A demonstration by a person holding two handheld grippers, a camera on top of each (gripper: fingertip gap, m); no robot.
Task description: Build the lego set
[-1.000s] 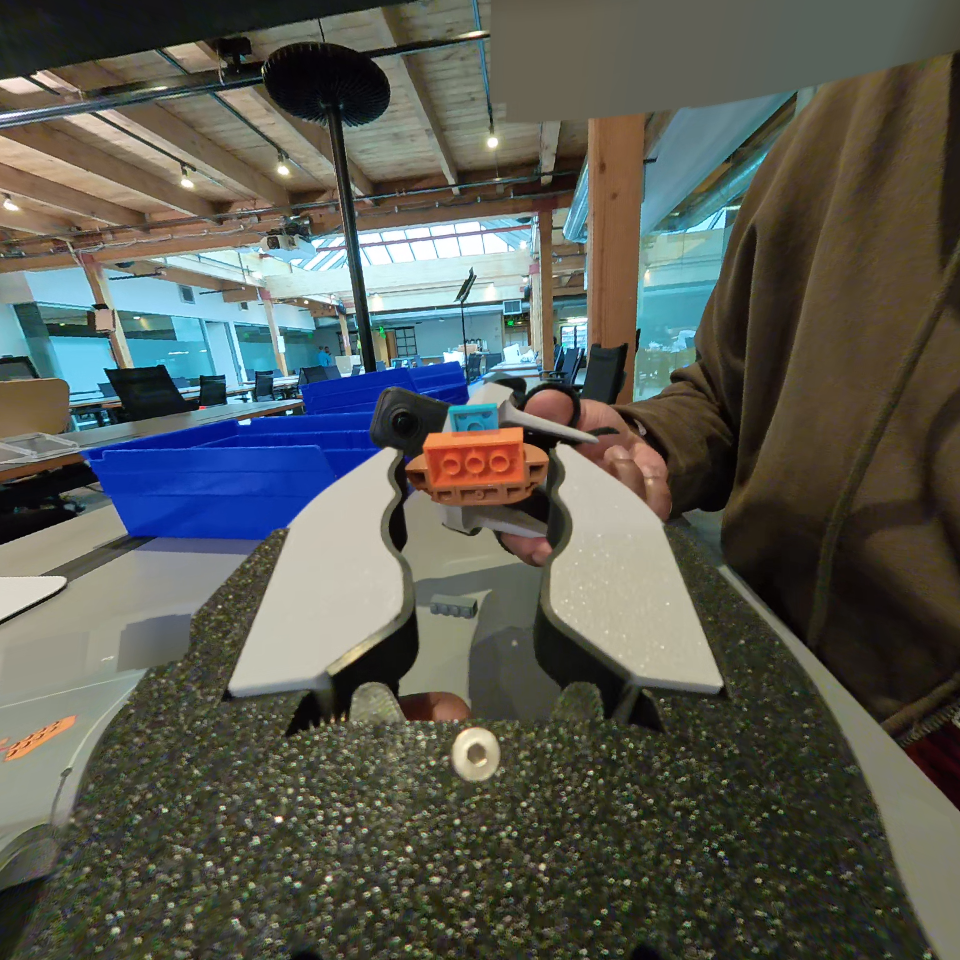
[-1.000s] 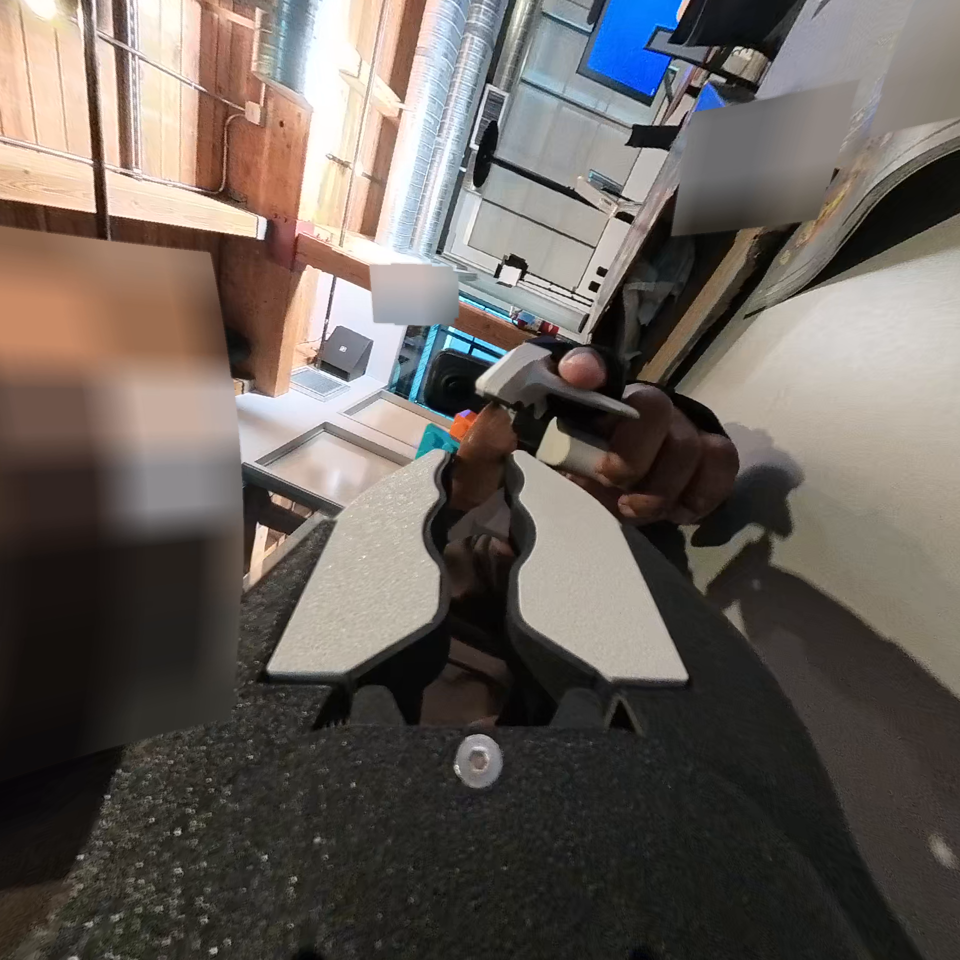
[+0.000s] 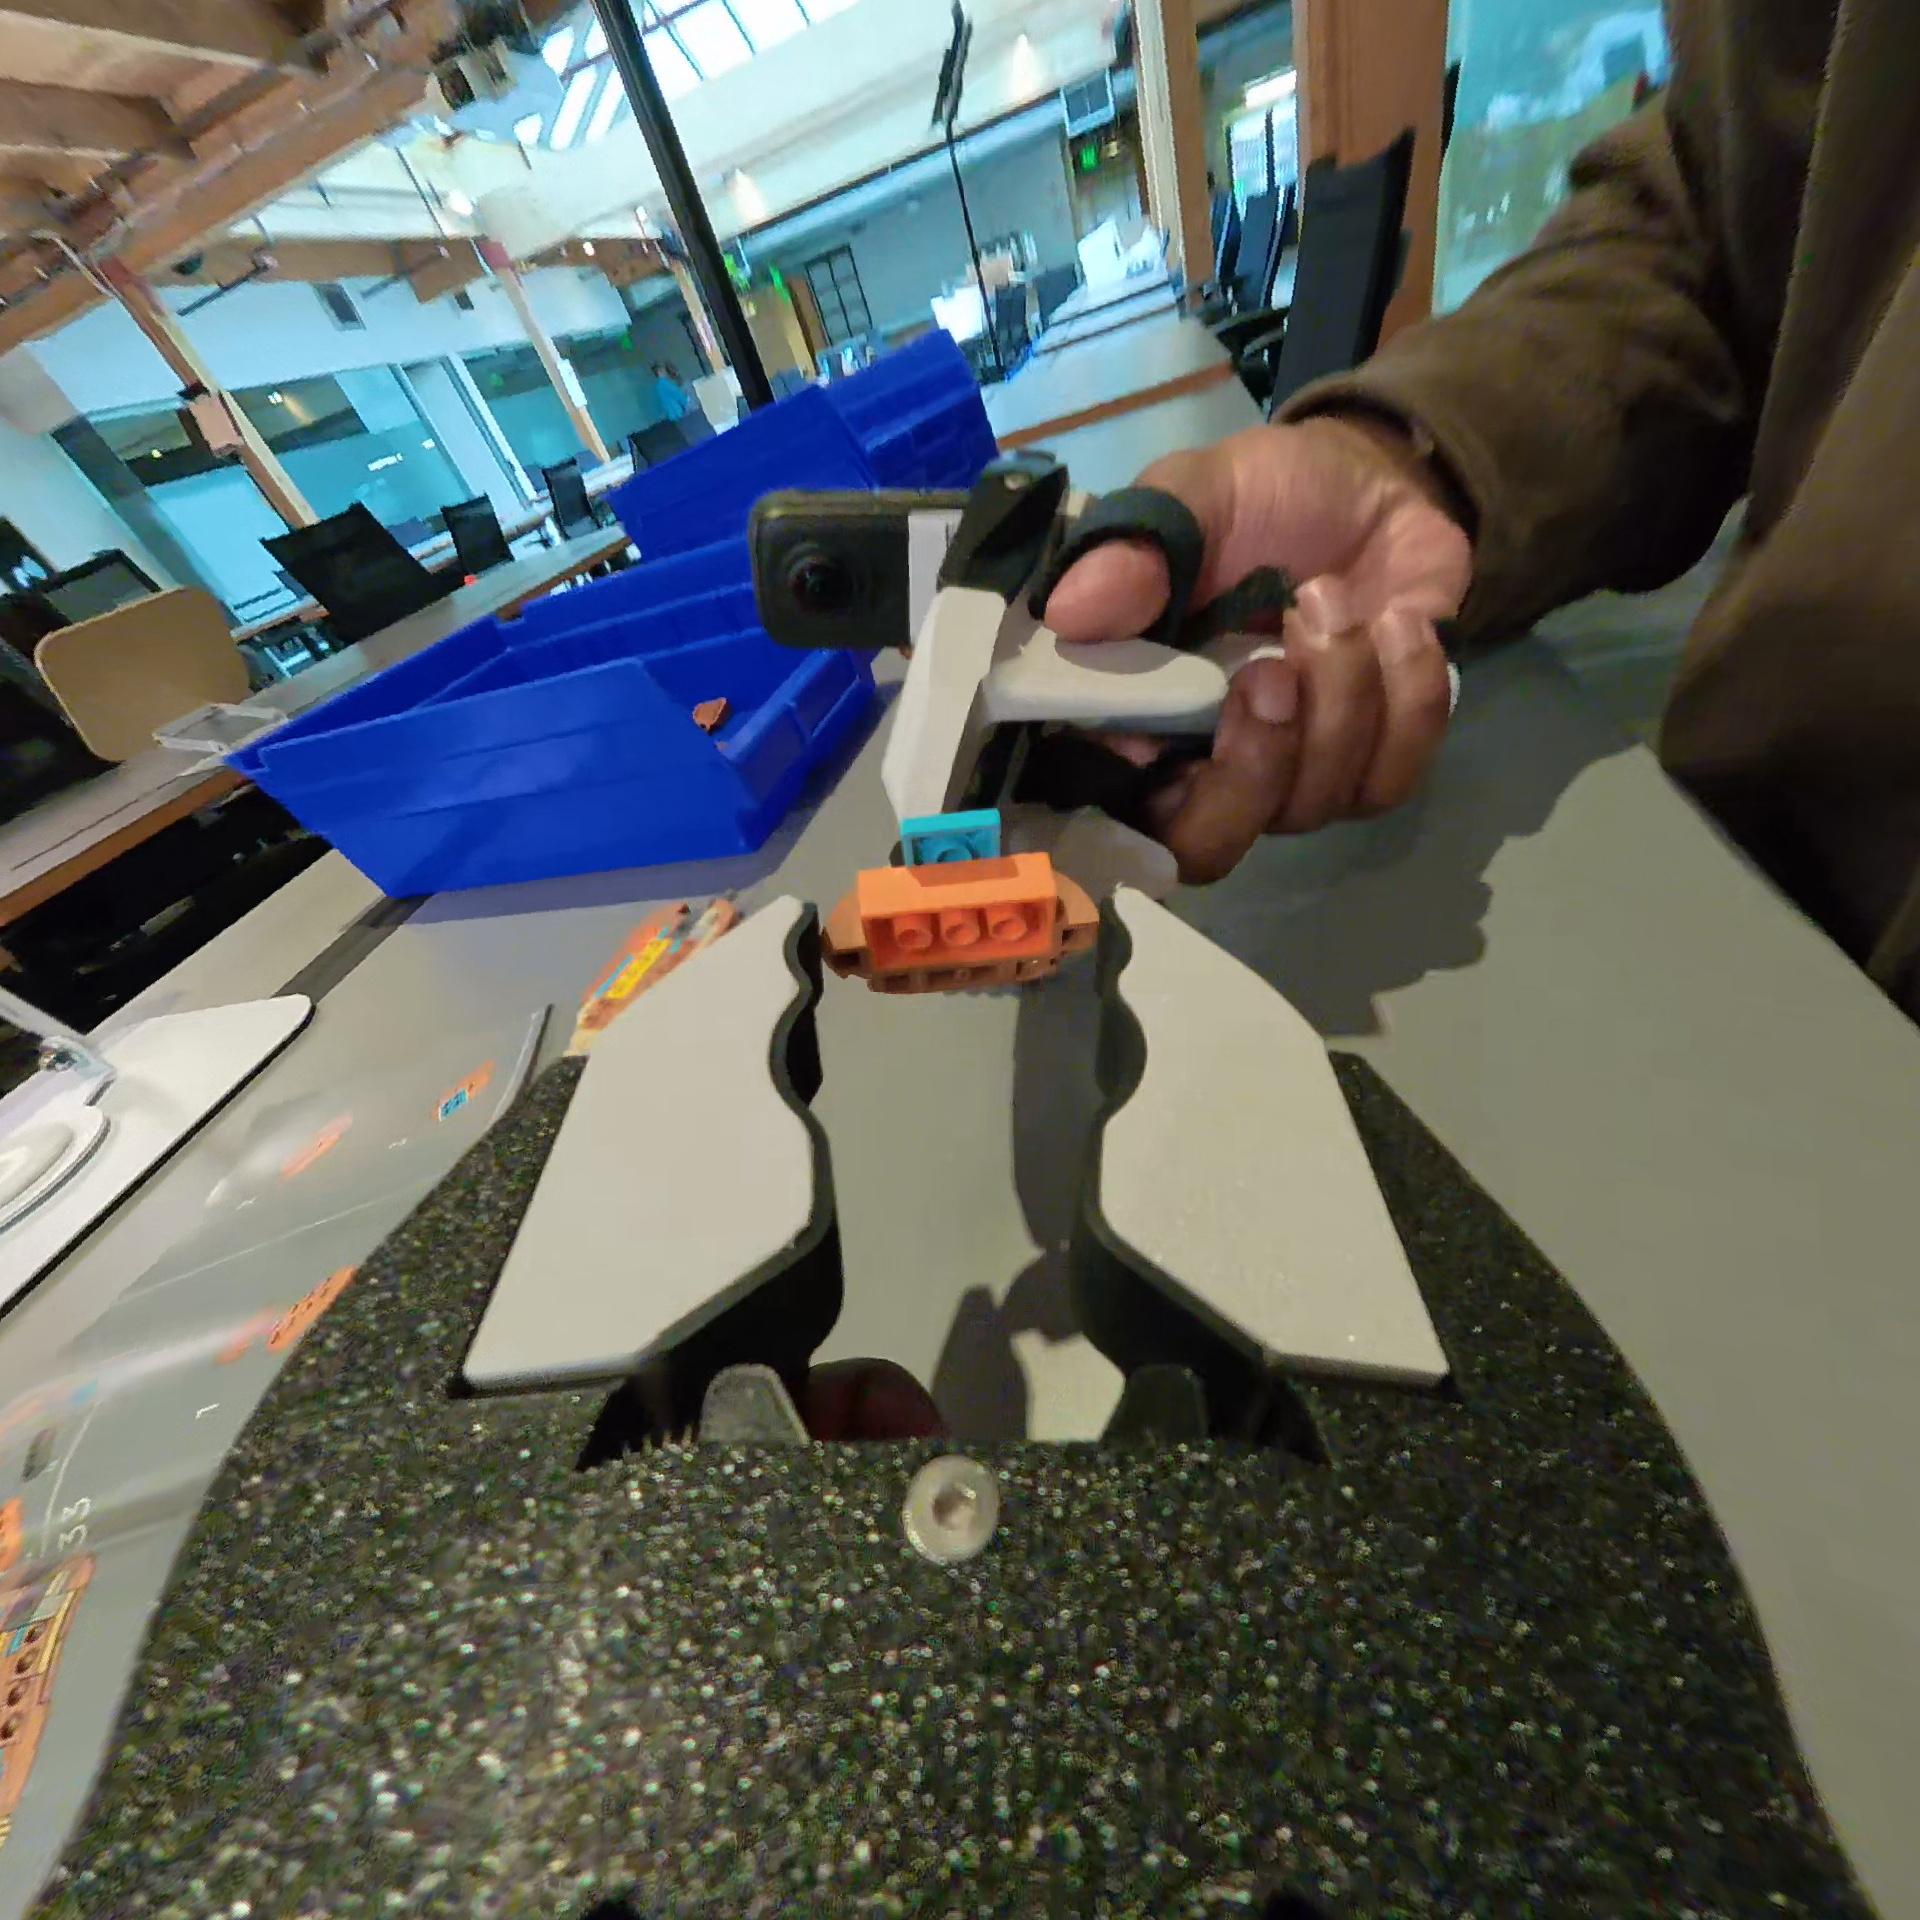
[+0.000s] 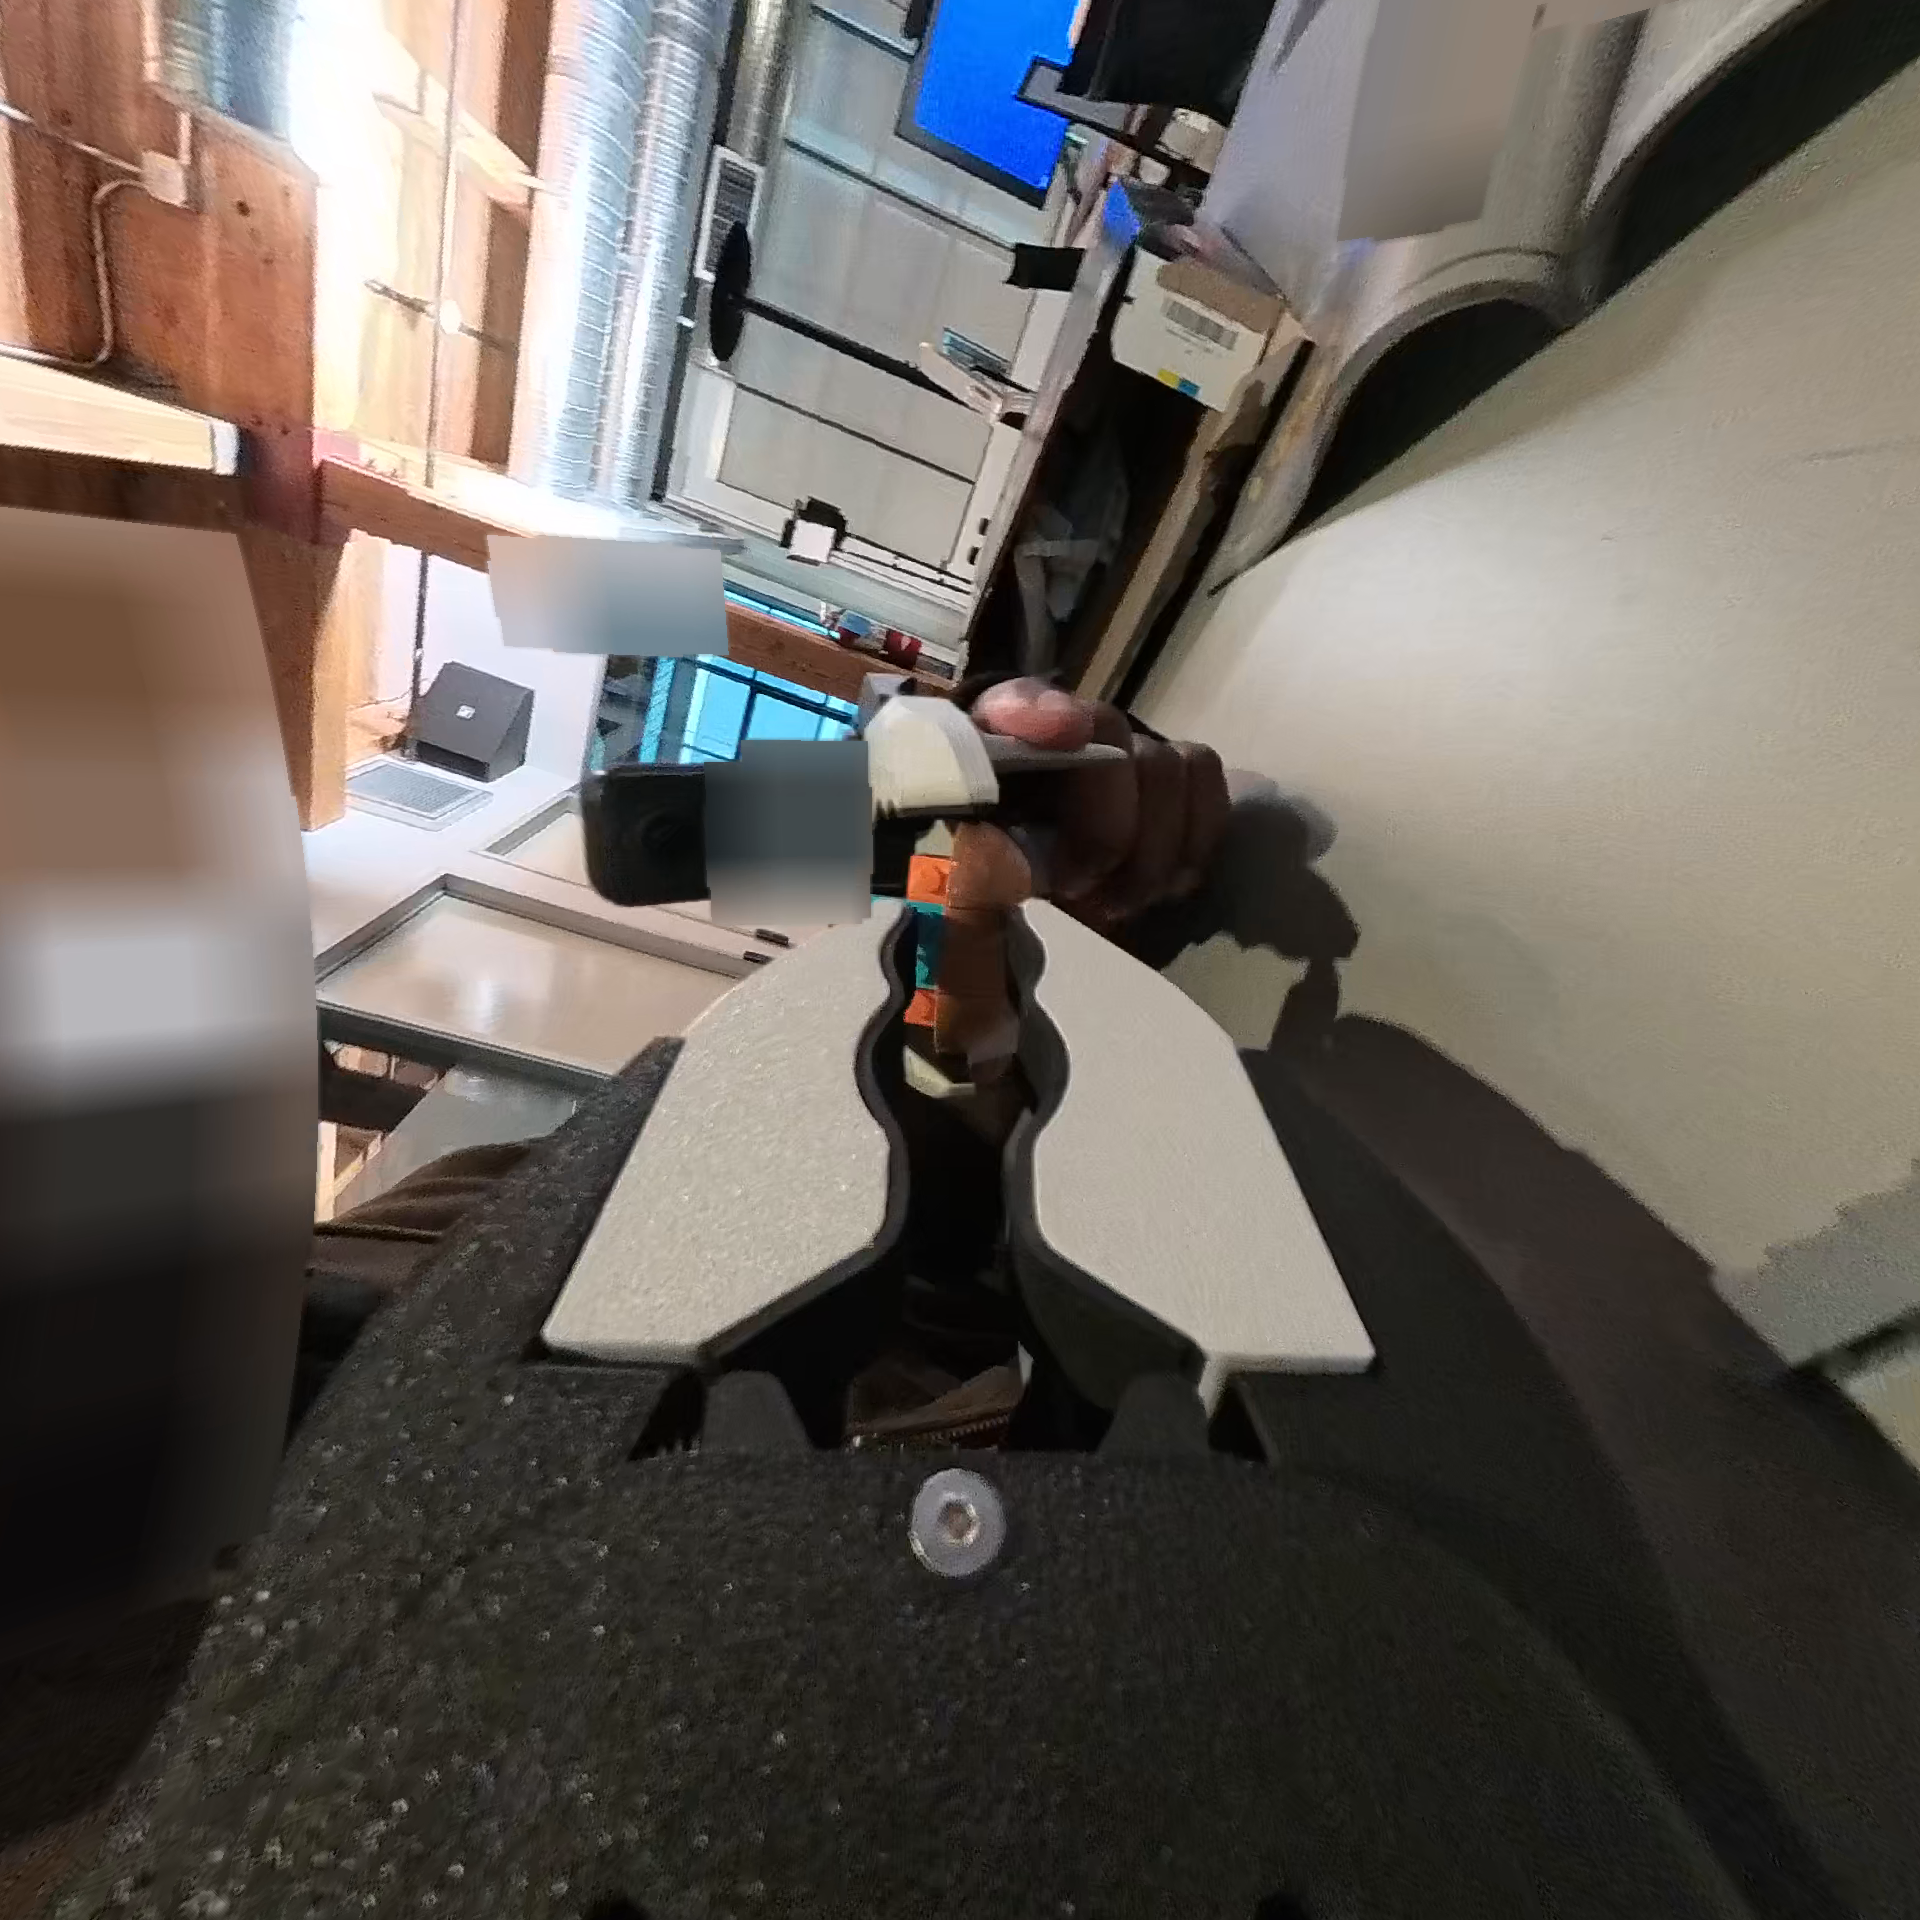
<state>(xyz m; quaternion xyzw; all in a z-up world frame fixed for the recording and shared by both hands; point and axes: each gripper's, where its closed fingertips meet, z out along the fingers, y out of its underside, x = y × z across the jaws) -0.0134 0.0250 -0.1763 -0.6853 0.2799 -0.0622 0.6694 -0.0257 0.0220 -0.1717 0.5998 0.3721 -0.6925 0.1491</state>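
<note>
A small lego assembly (image 3: 956,935), an orange brick on a brown base, sits between the fingertips of my left gripper (image 3: 956,920), which is shut on its ends and holds it just above the grey table (image 3: 1558,1039). A small teal piece (image 3: 951,836) sits on top of the orange brick. My right gripper (image 3: 997,831) comes down from above and pinches the teal piece against the assembly. In the right wrist view my right gripper (image 4: 954,935) is nearly closed, with the teal piece (image 4: 928,954) and the brown base (image 4: 977,925) between its fingertips.
Blue bins (image 3: 540,748) stand at the back left; one holds a small brown piece (image 3: 712,715). An instruction booklet (image 3: 644,966) lies left of the fingers and a white sheet (image 3: 156,1070) at the far left. A brown sleeve (image 3: 1662,364) fills the right side. The grippers are tip to tip, or close to it.
Both grippers have come down toward the table with the assembly. The right gripper now stands more upright over the teal piece. Both grips are unchanged.
</note>
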